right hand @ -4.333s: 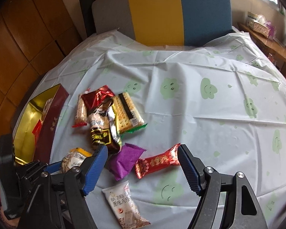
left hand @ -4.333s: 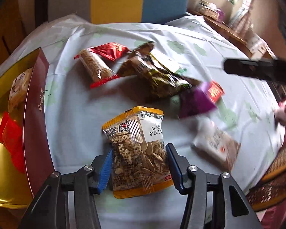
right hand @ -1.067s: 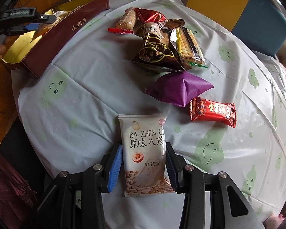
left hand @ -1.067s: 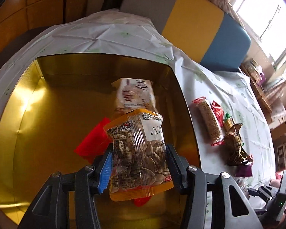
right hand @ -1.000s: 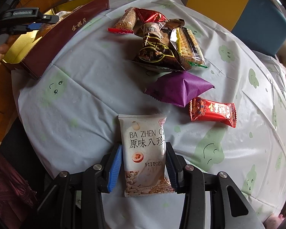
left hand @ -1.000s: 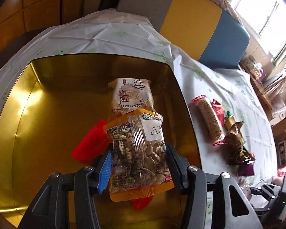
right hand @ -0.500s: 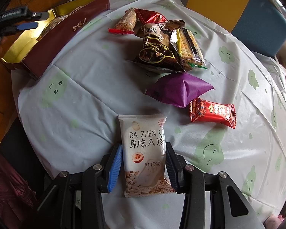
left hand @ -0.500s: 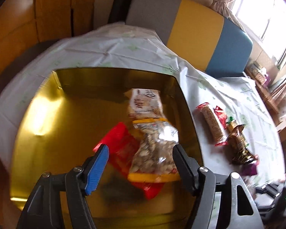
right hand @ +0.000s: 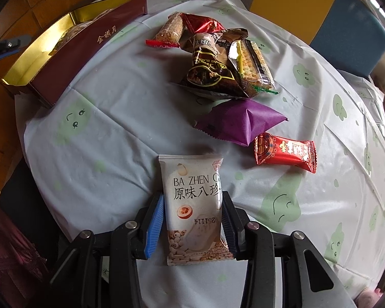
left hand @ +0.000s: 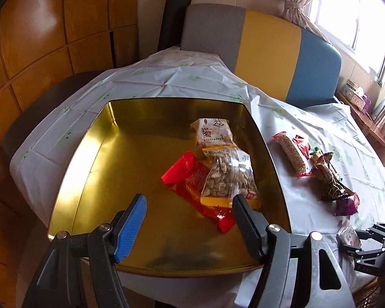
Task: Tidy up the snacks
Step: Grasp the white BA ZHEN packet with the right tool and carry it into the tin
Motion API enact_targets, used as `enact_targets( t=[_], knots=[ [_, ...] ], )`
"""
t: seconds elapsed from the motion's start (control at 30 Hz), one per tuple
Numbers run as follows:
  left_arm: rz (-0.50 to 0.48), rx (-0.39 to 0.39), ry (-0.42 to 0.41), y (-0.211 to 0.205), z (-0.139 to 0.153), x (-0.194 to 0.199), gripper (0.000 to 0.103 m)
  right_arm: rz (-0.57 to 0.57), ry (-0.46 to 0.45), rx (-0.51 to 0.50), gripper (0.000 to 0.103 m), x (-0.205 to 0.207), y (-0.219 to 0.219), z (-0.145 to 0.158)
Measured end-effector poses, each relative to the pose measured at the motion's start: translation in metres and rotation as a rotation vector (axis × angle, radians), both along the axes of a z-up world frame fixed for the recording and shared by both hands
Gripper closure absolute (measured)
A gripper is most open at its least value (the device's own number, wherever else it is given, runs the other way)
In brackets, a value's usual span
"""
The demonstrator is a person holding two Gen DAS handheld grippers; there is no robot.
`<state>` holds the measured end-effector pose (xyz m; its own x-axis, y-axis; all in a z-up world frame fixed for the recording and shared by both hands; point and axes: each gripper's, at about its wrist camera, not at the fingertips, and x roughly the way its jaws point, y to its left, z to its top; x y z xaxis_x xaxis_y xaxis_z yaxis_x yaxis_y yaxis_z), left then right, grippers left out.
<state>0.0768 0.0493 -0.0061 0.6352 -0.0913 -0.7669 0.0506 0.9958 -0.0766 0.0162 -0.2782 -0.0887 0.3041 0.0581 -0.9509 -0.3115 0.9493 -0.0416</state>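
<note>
My left gripper (left hand: 188, 227) is open and empty above the near part of the gold tin box (left hand: 95, 169). In the box lie a seed packet (left hand: 228, 177), a red packet (left hand: 190, 179) under it, and a white packet (left hand: 213, 133) behind. My right gripper (right hand: 192, 220) is shut on a white Ba Zhen packet (right hand: 192, 205) at the table's near edge. On the tablecloth ahead lie a purple packet (right hand: 240, 123), a red candy (right hand: 285, 151), a dark brown bag (right hand: 210, 69), a cracker pack (right hand: 254, 61) and a grain bar (right hand: 169, 30).
The box's maroon side (right hand: 87, 51) stands at the left of the right wrist view. A grey, yellow and blue chair back (left hand: 264, 51) stands behind the table. The same loose snacks (left hand: 323, 177) lie right of the box. Wooden panels (left hand: 38, 38) are on the left.
My left gripper has opened and let go of the seed packet, which now lies in the box on the red packet. The gripper has pulled back. The right gripper stays shut on the white packet.
</note>
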Motion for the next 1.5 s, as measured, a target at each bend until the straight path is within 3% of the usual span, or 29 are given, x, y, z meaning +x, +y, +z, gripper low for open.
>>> enact_targets(
  t=[0.73, 0.87, 1.0, 1.17, 1.3, 1.5],
  knots=[
    [0.062, -0.034, 0.001, 0.027, -0.008, -0.007, 0.033, -0.021, -0.033, -0.014, 0.061, -0.004, 0.002, 0.001],
    [0.080, -0.048, 0.011, 0.036, -0.006, -0.007, 0.033, -0.048, -0.015, 0.033, 0.069, -0.001, -0.001, 0.007],
    [0.131, -0.047, -0.004, 0.056, -0.001, -0.009, 0.034, -0.032, -0.070, 0.111, 0.069, 0.003, 0.009, 0.033],
    [0.192, -0.046, -0.035, 0.080, 0.005, -0.011, 0.035, 0.099, -0.150, 0.225, 0.069, 0.020, 0.056, 0.080],
    [0.215, -0.058, -0.044, 0.089, 0.007, -0.011, 0.035, 0.261, -0.182, 0.323, 0.069, 0.042, 0.124, 0.108],
    [0.233, -0.067, -0.051, 0.097, 0.009, -0.011, 0.034, 0.426, -0.072, 0.366, 0.069, 0.081, 0.224, 0.093]
  ],
)
